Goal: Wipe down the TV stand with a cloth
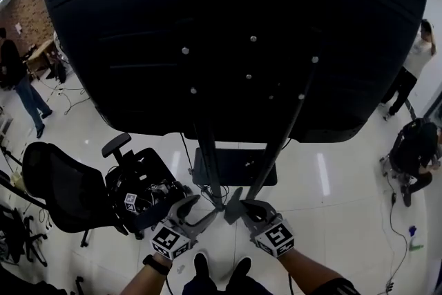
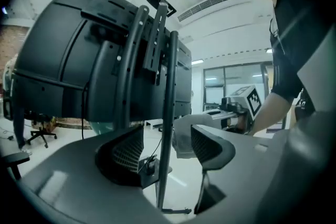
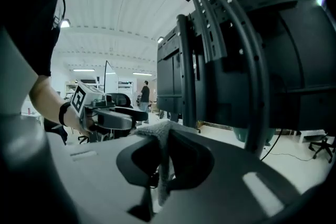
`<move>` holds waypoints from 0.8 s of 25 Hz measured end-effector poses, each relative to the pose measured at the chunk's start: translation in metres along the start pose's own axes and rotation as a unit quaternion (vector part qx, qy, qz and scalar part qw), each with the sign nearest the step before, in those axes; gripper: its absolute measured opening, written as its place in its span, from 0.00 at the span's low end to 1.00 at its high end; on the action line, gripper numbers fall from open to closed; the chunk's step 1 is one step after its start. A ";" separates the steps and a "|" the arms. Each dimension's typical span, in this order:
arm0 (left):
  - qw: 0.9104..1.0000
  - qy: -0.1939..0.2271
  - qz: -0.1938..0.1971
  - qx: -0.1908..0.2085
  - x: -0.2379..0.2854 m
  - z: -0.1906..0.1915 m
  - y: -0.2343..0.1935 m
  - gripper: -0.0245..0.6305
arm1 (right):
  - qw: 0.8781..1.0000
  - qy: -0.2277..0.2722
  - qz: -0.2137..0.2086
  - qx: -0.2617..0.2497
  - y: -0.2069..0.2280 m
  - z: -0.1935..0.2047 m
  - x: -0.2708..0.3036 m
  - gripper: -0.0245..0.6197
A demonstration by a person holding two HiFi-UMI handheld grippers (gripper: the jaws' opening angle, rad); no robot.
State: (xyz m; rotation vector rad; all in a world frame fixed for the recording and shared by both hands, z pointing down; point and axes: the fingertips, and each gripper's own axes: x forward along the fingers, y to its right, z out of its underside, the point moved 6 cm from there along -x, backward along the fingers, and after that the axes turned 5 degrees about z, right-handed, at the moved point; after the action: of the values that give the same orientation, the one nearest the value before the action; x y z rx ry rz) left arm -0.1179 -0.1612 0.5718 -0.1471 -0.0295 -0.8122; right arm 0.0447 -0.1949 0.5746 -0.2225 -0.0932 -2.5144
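1. The head view looks down the back of a large black TV mounted on the TV stand. The stand's two dark poles run down to a dark shelf above the glossy floor. Only this view shows both tools side by side at the foot of the poles, the left gripper and the right gripper.
2. The left gripper view shows what the head view cannot. Its claw is wide, with one stand pole standing between the jaws and a gap on either side of it. Just beyond the pole is the pale cloth.
3. The right gripper view settles the other claw. Its jaws are pinched together on the grey cloth, which bunches above them and hangs down below. The stand's poles rise just beside it to the right, and the left gripper's marker cube faces it from the left.
4. Only the head view shows the surroundings: a black office chair to the left and people standing well apart near both edges.
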 end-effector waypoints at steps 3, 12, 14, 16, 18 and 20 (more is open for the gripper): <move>1.000 0.029 -0.008 -0.001 -0.014 -0.028 0.026 0.51 | 1.000 0.007 -0.002 -0.004 -0.002 -0.012 -0.041 0.05; 0.999 0.031 0.002 0.011 -0.065 -0.049 0.112 0.50 | 1.000 -0.008 0.006 0.016 -0.045 -0.002 -0.135 0.05; 0.999 0.032 0.011 0.017 -0.080 -0.043 0.127 0.50 | 0.999 0.005 0.019 0.030 -0.064 -0.004 -0.151 0.05; 0.999 0.032 0.024 0.023 -0.098 -0.039 0.142 0.50 | 0.998 0.014 0.035 0.040 -0.084 -0.005 -0.164 0.05; 0.998 0.034 0.033 0.030 -0.118 -0.033 0.157 0.50 | 0.997 0.023 0.048 0.048 -0.104 -0.007 -0.173 0.05; 0.998 0.038 0.040 0.037 -0.142 -0.031 0.173 0.50 | 0.996 0.037 0.053 0.054 -0.131 -0.011 -0.182 0.05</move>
State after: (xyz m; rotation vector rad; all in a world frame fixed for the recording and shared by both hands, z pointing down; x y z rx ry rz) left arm -0.0909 0.0538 0.5087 -0.0464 0.0170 -0.7358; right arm 0.1136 0.0138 0.5285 -0.0889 -0.1823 -2.4016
